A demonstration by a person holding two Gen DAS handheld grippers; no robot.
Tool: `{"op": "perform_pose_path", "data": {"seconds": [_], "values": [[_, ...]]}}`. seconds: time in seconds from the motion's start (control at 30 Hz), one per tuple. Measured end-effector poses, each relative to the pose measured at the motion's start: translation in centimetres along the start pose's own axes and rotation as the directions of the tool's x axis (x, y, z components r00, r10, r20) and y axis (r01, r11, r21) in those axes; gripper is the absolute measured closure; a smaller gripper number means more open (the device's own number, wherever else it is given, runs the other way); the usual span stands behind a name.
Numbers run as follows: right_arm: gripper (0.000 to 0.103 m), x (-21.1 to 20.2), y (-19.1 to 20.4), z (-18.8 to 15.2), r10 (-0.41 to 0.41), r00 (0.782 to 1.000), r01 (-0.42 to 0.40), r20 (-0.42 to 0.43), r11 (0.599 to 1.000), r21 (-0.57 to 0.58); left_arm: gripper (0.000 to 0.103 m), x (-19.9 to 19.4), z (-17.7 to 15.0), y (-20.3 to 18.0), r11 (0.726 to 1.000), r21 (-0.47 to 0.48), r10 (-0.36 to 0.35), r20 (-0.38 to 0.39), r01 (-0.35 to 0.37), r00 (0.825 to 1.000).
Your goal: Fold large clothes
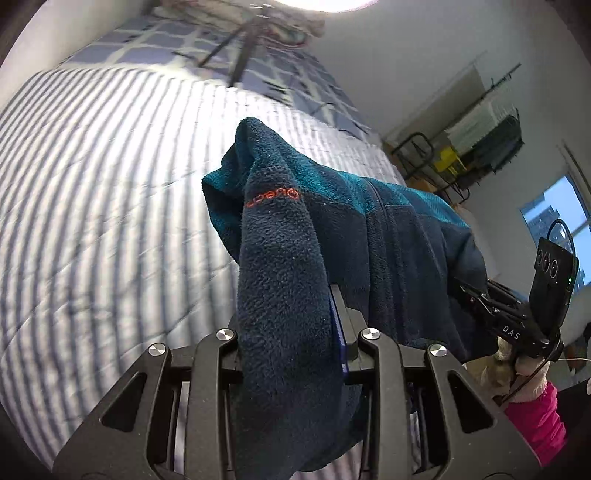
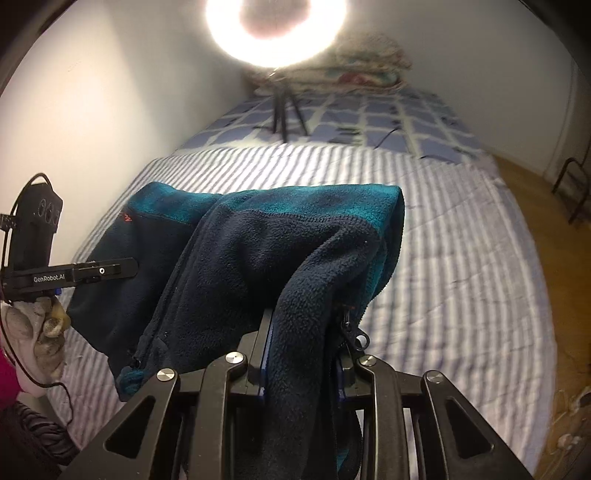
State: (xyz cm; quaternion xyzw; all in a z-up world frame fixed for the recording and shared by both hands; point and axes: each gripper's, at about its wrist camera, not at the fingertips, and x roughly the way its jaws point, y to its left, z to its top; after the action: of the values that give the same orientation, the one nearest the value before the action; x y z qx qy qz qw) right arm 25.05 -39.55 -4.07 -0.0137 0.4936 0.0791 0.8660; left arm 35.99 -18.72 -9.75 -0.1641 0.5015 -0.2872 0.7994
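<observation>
Step in hand: lift and spread. The fleece jacket (image 1: pixel 295 236) hangs between the two tools, raised clear of the striped bed cover (image 1: pixel 92 206) in the parts the frames show; whether a lower hem touches the bed cannot be told.

Left tool (image 1: pixel 291 332): clenched on a thick fold of dark fleece, cloth bulging out past both fingers. The orange chest lettering (image 1: pixel 271 197) sits just above the grip, toward 12 o'clock in the left wrist view. Right tool (image 2: pixel 299 354): likewise clamped on a bunch of fleece, with the zipper pull (image 2: pixel 360 338) dangling beside its finger at 3 o'clock. From the right wrist view the left tool shows at 9 o'clock, carried by a gloved hand (image 2: pixel 33 332), and the jacket spans from there across to centre frame.

Jacket state: unfolded but bunched; the teal yoke runs along the top edge, navy body sags below, front zipper looks open. Both grips appear to hold gathered cloth, not clean corners or shoulder seams.

Surroundings: a ring light (image 2: pixel 275 33) on a tripod stands on the bed toward 12 o'clock, with a checked blanket (image 2: pixel 369 122) beyond the striped cover.

Judgement: task is early, no fold made. Next move calls for drawing the tools apart to take out the sag, then laying the jacket flat on the striped cover, well short of the tripod legs. Risk: bunched grips leave creases, so regrasping may be needed.
</observation>
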Motion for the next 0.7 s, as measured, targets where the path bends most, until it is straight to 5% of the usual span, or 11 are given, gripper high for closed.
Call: {"op": "perform_pose_path", "data": {"seconds": [0.33,0.7], "values": [[0.079,-0.6,-9.7,5.3,-0.179,0.982,0.181,0.058,0.983,-0.024,0.074,9.9,8.0,-9.0,0.991,0.128,-0.047,0.027,0.044,0.999],[0.080,2.4,-21.2,14.7,-0.410,0.903,0.418,0.130,0.907,-0.041,0.074,22.2,17.9,-15.8,0.982,0.166,-0.112,0.094,0.095,0.989]]}}
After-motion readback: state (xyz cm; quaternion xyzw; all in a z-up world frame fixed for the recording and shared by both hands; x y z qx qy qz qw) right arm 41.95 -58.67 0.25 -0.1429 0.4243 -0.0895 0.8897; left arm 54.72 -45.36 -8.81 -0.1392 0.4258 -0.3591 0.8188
